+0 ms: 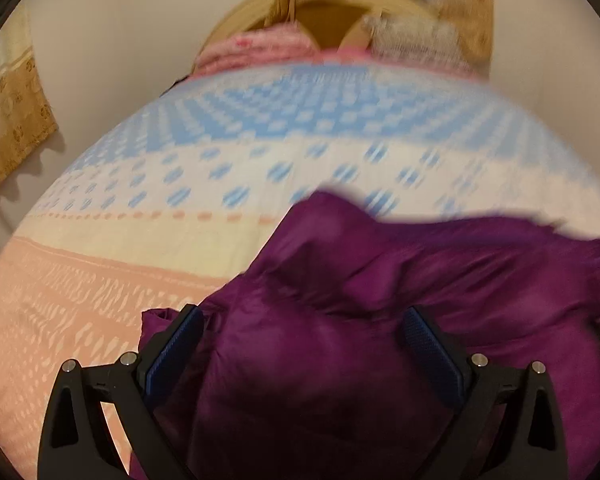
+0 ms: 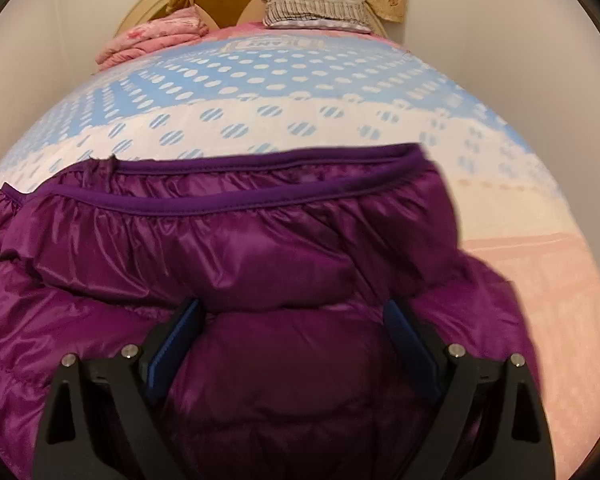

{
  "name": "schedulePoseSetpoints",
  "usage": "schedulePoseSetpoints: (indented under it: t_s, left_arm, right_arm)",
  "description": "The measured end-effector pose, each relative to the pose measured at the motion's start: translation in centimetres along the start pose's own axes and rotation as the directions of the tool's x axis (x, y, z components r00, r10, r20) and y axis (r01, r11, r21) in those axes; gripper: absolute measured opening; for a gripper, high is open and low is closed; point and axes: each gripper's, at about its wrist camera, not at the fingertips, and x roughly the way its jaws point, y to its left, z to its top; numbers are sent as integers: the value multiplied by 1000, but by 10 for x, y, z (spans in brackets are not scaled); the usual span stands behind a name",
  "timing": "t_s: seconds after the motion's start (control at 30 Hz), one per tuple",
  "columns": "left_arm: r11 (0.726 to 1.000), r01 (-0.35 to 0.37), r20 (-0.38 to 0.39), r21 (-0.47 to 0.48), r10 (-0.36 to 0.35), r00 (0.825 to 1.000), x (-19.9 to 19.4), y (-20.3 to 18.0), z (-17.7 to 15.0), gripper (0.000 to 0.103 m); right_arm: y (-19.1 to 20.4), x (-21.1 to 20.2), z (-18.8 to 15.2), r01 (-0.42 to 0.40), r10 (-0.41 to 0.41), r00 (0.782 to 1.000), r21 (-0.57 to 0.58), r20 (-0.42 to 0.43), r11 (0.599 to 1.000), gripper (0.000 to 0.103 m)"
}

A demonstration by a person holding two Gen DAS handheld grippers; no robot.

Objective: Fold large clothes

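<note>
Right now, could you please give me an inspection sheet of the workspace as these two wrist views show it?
Surface: bedspread with blue dotted, white and pink bands, covering a bed.
Job's things: purple puffer jacket lying rumpled on the bedspread, its bound edge away from the camera.
Clutter: folded pink blanket and a striped pillow at the headboard end.
Grippers: left gripper and right gripper each have jaws wide apart, with jacket fabric bulging between the pads; neither is clamped.
Cables: nothing seen.
Surroundings: plain walls, beige patterned curtain at the side; the left wrist view is motion-blurred.
</note>
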Motion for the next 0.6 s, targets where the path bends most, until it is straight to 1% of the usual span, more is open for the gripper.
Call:
schedulePoseSetpoints:
  t_s: [0.07,0.1,0.13,0.2,0.23,0.27,0.3,0.37,0.47,0.53,0.6]
  left_arm:
    - [999,40,49,-8,-39,998,-20,-8,0,100]
    - [998,55,88,10,-56,994,-32,-17,-3,100]
    - [998,52,108,34,-55,993,-36,-25,-6,100]
    - [995,19,122,96,-31,992,-34,-42,-15,100]
    - [993,4,114,116,-17,993,-29,-47,-18,100]
    - [990,-24,86,138,12,996,-18,-52,-23,100]
    - [991,-23,69,131,14,998,-11,-52,-27,100]
    - [994,13,50,107,-18,999,-3,-48,-29,100]
    - [995,54,-17,84,-53,998,12,-45,-28,100]
    - [996,54,-34,77,-51,998,14,-48,-30,101]
    - [996,39,-35,86,-36,999,15,-51,-31,101]
  right_arm:
    - [7,-20,1,-10,10,998,5,66,1000,94]
    - [11,-27,2,-31,30,996,12,84,999,94]
    - [18,-32,2,-65,64,993,13,96,998,94]
    - [31,-30,1,-81,81,993,-14,91,997,94]
    - [36,-25,-2,-77,80,993,-29,83,997,94]
    - [41,-16,-6,-78,81,995,-43,64,996,94]
    - [42,-9,-9,-80,82,995,-44,49,996,94]
    - [39,-1,-13,-88,89,995,-30,45,996,95]
    - [40,4,-15,-74,76,996,-39,37,996,97]
    - [41,7,-15,-67,69,997,-40,31,997,98]
    - [42,9,-16,-55,56,998,-42,25,998,98]
